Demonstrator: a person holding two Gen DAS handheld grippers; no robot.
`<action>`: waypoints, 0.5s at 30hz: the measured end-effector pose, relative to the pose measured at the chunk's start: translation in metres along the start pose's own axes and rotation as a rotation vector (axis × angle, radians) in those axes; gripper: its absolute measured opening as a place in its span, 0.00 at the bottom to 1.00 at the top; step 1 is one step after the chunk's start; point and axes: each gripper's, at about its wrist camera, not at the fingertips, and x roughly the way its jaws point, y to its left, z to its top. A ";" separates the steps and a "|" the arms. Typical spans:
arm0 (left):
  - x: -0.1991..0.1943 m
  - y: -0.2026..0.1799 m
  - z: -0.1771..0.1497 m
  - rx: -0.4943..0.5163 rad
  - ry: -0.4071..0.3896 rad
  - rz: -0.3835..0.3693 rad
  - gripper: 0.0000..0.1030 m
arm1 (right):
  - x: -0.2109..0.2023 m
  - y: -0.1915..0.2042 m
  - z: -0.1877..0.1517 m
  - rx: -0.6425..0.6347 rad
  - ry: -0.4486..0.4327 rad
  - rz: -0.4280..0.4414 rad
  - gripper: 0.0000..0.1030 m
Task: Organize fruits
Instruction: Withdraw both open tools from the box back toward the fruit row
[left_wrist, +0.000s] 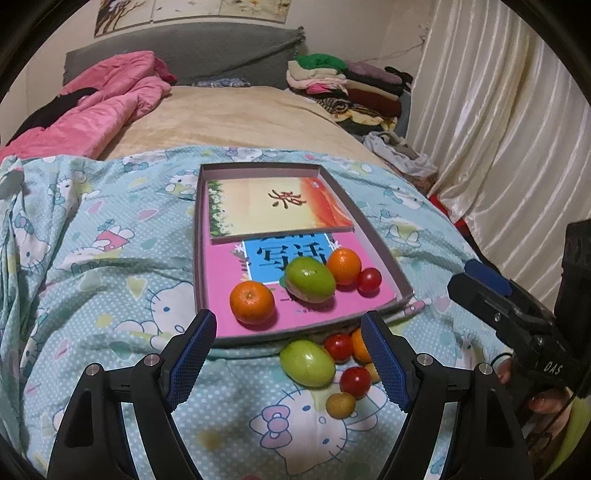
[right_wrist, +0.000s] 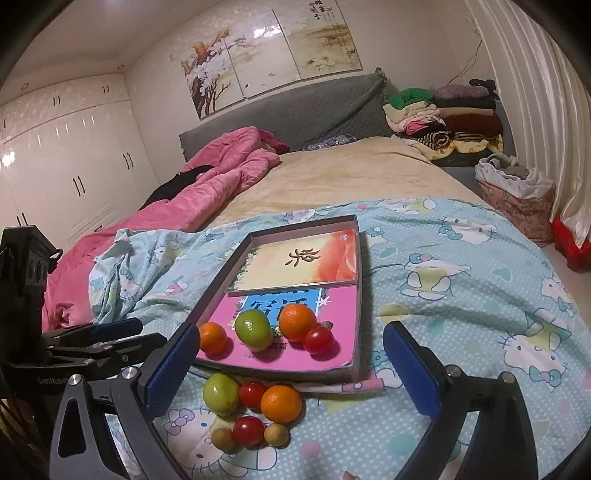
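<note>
- The left gripper (left_wrist: 288, 354) hovers over the cartoon-print blanket (left_wrist: 110, 258) with its jaws spread and nothing between the pads; it also shows at the left edge of the right wrist view.
- In the shallow box (right_wrist: 347, 221), on a pink book (right_wrist: 340, 325), four fruits lie in a row: an orange (right_wrist: 212, 338) at the left, then a green fruit (right_wrist: 254, 329), a second orange (right_wrist: 297, 322) touching it, and a cherry tomato (right_wrist: 318, 339) at the right end.
- A yellow and orange book (right_wrist: 295, 266) fills the far half of the box.
- Just in front of the box, on the blanket, a loose cluster sits together: a green fruit (right_wrist: 221, 393), a tomato (right_wrist: 252, 394), an orange (right_wrist: 280, 403), a second tomato (right_wrist: 248, 430) and two small brown fruits (right_wrist: 276, 435).
- The right gripper (right_wrist: 288, 373) stands spread wide, empty, above that cluster.
- A pile of folded clothes (right_wrist: 436, 118) lies at the far right of the bed.
</note>
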 end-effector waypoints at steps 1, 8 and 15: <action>0.000 -0.001 -0.001 0.006 0.002 0.001 0.79 | 0.000 0.000 0.000 0.001 0.004 0.001 0.97; 0.000 -0.005 -0.006 0.023 0.015 -0.008 0.79 | -0.001 0.000 -0.003 0.003 0.017 0.005 0.97; 0.001 -0.008 -0.014 0.035 0.037 -0.019 0.79 | 0.000 0.004 -0.006 -0.006 0.041 0.032 0.97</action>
